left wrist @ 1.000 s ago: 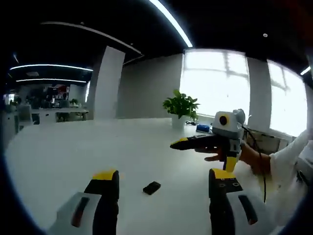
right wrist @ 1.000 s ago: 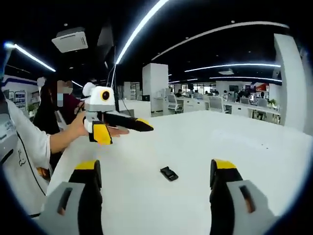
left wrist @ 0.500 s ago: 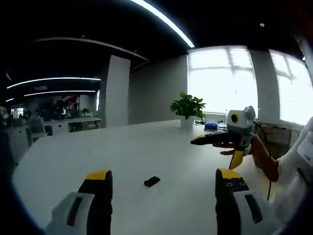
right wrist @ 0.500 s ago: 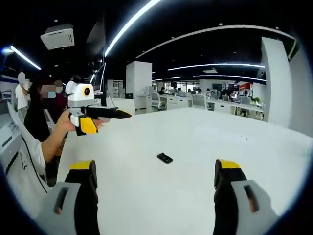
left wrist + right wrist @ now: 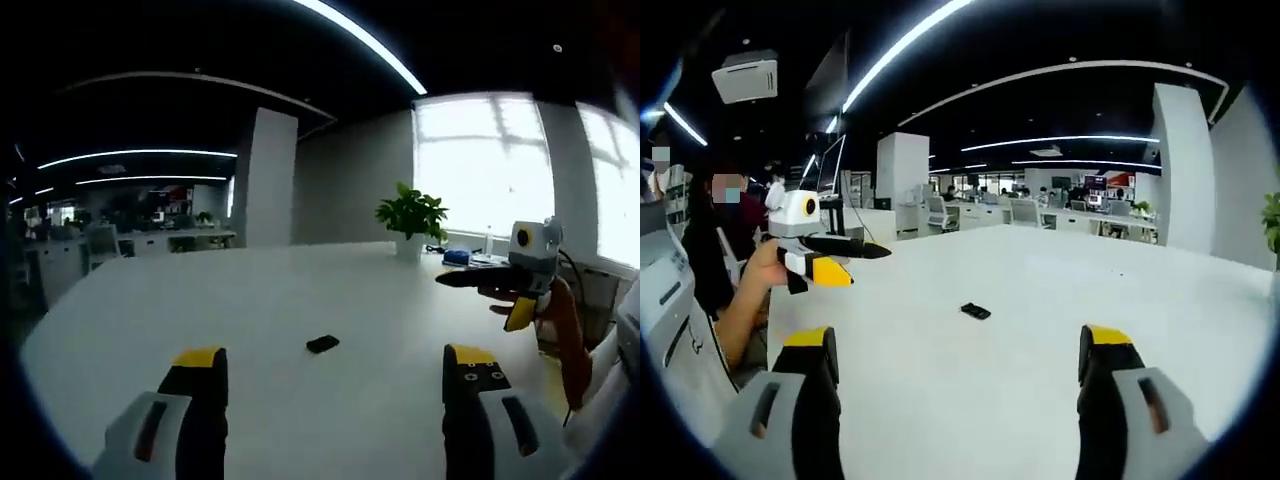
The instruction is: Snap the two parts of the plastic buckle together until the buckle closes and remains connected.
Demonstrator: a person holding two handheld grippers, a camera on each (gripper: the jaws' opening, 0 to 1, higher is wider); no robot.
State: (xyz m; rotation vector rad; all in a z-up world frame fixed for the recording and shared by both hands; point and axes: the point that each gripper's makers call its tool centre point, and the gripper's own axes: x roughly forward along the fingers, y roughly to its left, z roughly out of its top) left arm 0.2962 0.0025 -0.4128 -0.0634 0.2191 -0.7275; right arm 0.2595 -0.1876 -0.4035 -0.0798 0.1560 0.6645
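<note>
A small black plastic buckle (image 5: 322, 343) lies flat on the white table (image 5: 250, 300); it is too small to tell whether its parts are joined. In the left gripper view my left gripper (image 5: 334, 360) is open and empty, with its yellow-tipped jaws on either side of the buckle and short of it. The right gripper (image 5: 447, 280) hangs in a hand at the right, above the table. In the right gripper view the buckle (image 5: 975, 311) lies ahead of my open, empty right gripper (image 5: 956, 340). The left gripper (image 5: 880, 251) hovers at the left.
A potted plant (image 5: 411, 215) and a blue object (image 5: 455, 257) stand at the table's far edge by the windows. People (image 5: 720, 230) are beside the table at the left of the right gripper view. Desks and chairs (image 5: 1040, 212) fill the office behind.
Both grippers have drawn back from the buckle and away from each other. The buckle looks smaller and farther off and still lies on the table. Both grippers stay open.
</note>
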